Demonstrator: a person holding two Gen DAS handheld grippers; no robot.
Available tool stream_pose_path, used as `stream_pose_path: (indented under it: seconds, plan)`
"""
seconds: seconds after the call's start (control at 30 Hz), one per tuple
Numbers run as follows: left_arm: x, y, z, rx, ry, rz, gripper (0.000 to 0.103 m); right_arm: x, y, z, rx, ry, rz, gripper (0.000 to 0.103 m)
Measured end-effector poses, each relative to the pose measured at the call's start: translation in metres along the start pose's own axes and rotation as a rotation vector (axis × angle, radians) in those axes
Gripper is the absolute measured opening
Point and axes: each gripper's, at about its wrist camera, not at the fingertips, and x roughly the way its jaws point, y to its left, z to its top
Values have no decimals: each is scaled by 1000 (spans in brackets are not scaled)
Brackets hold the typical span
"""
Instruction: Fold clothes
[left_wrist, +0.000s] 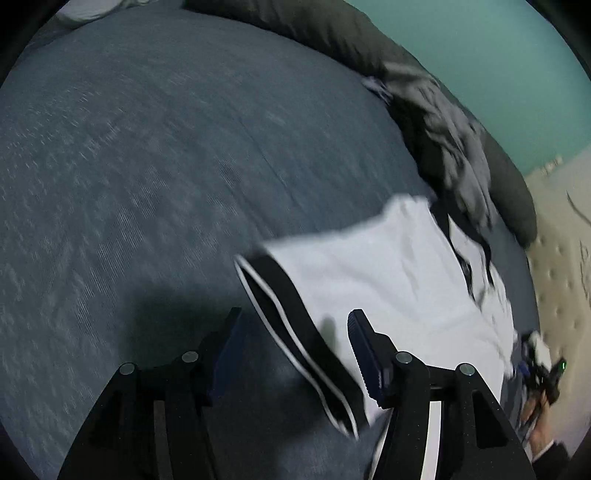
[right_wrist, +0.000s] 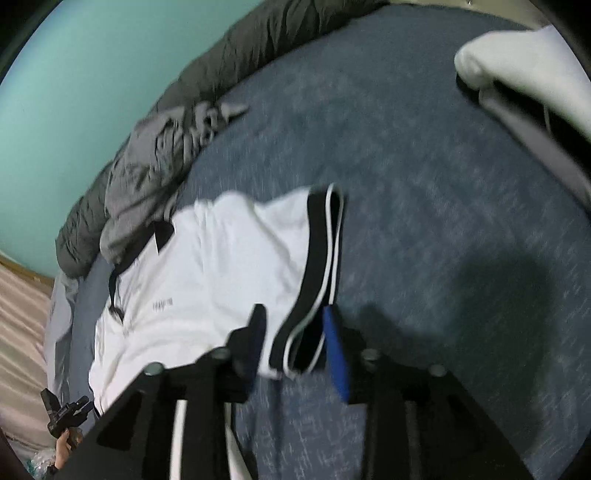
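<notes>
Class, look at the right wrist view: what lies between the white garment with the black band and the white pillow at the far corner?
Only bare blue bedspread lies between the white garment and the white pillow, as the right wrist view shows.

Right gripper (right_wrist: 293, 332) low in frame with jaws apart, black-and-white striped hem (right_wrist: 317, 280) of the white shorts (right_wrist: 221, 280) running between the dark finger (right_wrist: 255, 343) and the blue-padded one; contact with the cloth unclear through the blur. Shorts spread flat on the blue bedspread (right_wrist: 424, 184), far edge touching a crumpled grey garment (right_wrist: 147, 177) that rests against a dark quilted duvet (right_wrist: 258, 33) beside the teal wall (right_wrist: 74, 74). White pillow (right_wrist: 524, 59) at upper right, left gripper (right_wrist: 66, 410) small at lower left, off the shorts, held in a hand (right_wrist: 64, 448).
</notes>
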Motion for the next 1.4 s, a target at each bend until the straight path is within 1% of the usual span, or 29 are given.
stream_pose_path:
  seconds: [0.1,0.17,0.3,0.37,0.4,0.43,0.47,0.53,0.57,0.63,0.67,0.7,0.73,0.77,0.8,0.87,0.93,1.03,1.17,1.23,1.3,1.33,1.37,1.4]
  plan:
    - [5,4,12,-2,-19,10,61,5,-1,14,-10,-26,-19,38]
    - [9,7,19,-3,-32,17,61,13,0,23,-36,-24,-56,39]
    - [16,13,35,-6,-58,30,60,31,-2,39,-60,-17,-90,39]
    - [20,14,41,0,-68,36,49,40,-5,44,-64,-13,-104,39]
    - [24,10,40,12,-67,39,34,43,-6,46,-65,-12,-108,39]
    - [27,8,38,20,-62,43,27,46,-6,47,-65,-14,-108,39]
    - [29,7,37,22,-60,42,26,49,-7,49,-66,-16,-109,39]
    - [31,8,37,13,-63,28,20,54,-8,51,-65,-21,-107,39]
    - [31,8,37,12,-67,23,18,55,-8,51,-64,-27,-102,39]
    - [30,6,37,17,-73,16,7,56,-8,52,-60,-40,-86,39]
    - [28,4,37,26,-78,18,7,56,-9,53,-57,-50,-72,38]
    - [26,3,36,31,-84,18,6,55,-9,53,-54,-59,-58,26]
    - [23,3,36,30,-91,16,6,55,-10,54,-51,-68,-49,19]
    - [20,5,36,17,-99,10,6,54,-10,54,-49,-74,-48,10]
    - [17,7,35,-1,-110,7,5,53,-10,54,-41,-85,-60,1]
    - [12,14,35,-36,-120,5,5,48,-13,55,-17,-119,-90,1]
    - [9,22,34,-66,-123,5,5,37,-20,55,17,-172,-120,1]
    - [13,33,33,-100,-108,14,5,26,-31,54,54,-211,-171,1]
    - [19,41,34,-127,-89,24,5,28,-39,54,86,-186,-211,1]
    - [20,44,35,-135,-84,24,5,31,-39,55,95,-172,-214,1]
    - [19,44,36,-115,-52,25,6,33,-40,55,112,-159,-209,1]
    - [17,42,37,-102,-53,34,9,35,-43,55,127,-144,-201,1]
    - [14,41,38,-96,-55,42,9,38,-44,56,138,-121,-203,2]
    - [10,40,37,-99,-60,50,14,39,-45,57,140,-103,-208,7]
